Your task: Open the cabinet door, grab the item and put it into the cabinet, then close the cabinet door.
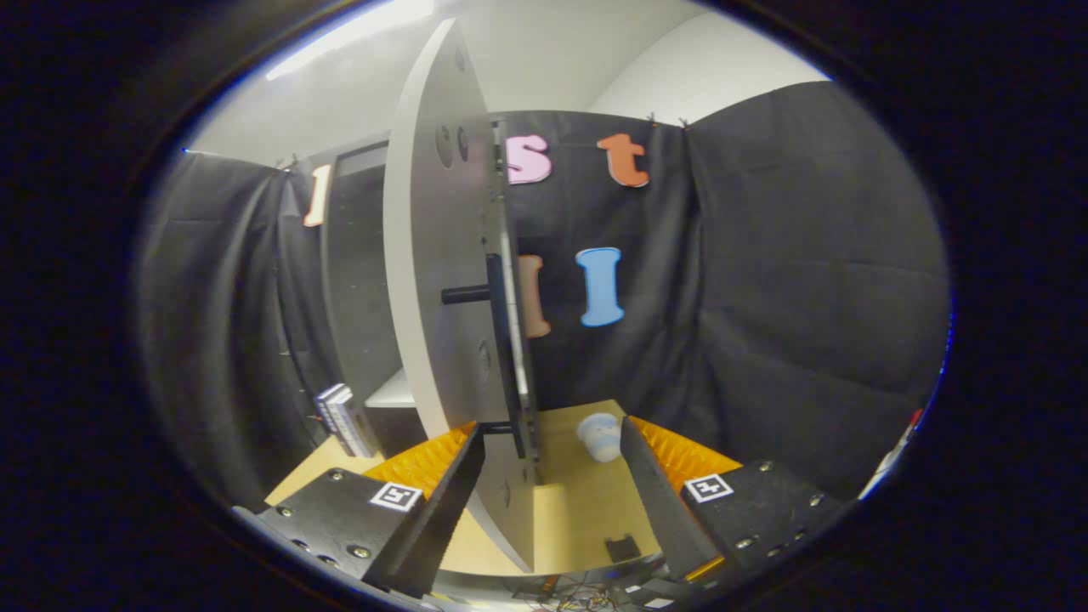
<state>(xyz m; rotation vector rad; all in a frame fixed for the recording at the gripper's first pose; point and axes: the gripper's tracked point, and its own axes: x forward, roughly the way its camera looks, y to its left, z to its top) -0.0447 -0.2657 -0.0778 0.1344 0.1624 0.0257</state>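
Observation:
The cabinet door (433, 280), a pale grey panel, stands swung open and is seen almost edge-on, with its dark bar handle (497, 340) on the side facing right. Its lower edge sits between the fingers of my gripper (551, 463), which is open; the left fingertip is close to the panel, the right one is well clear of it. Left of the door is the cabinet body (361, 280) with a white shelf (393, 393) inside. The item, a small white and pale blue cup-like thing (599, 435), lies on the wooden table (578, 501) just ahead of the right finger.
A small striped box (340, 416) leans against the cabinet's left side. A little black piece (623, 546) lies on the table near the front edge, between the fingers. Black cloth walls close the booth behind and to the right.

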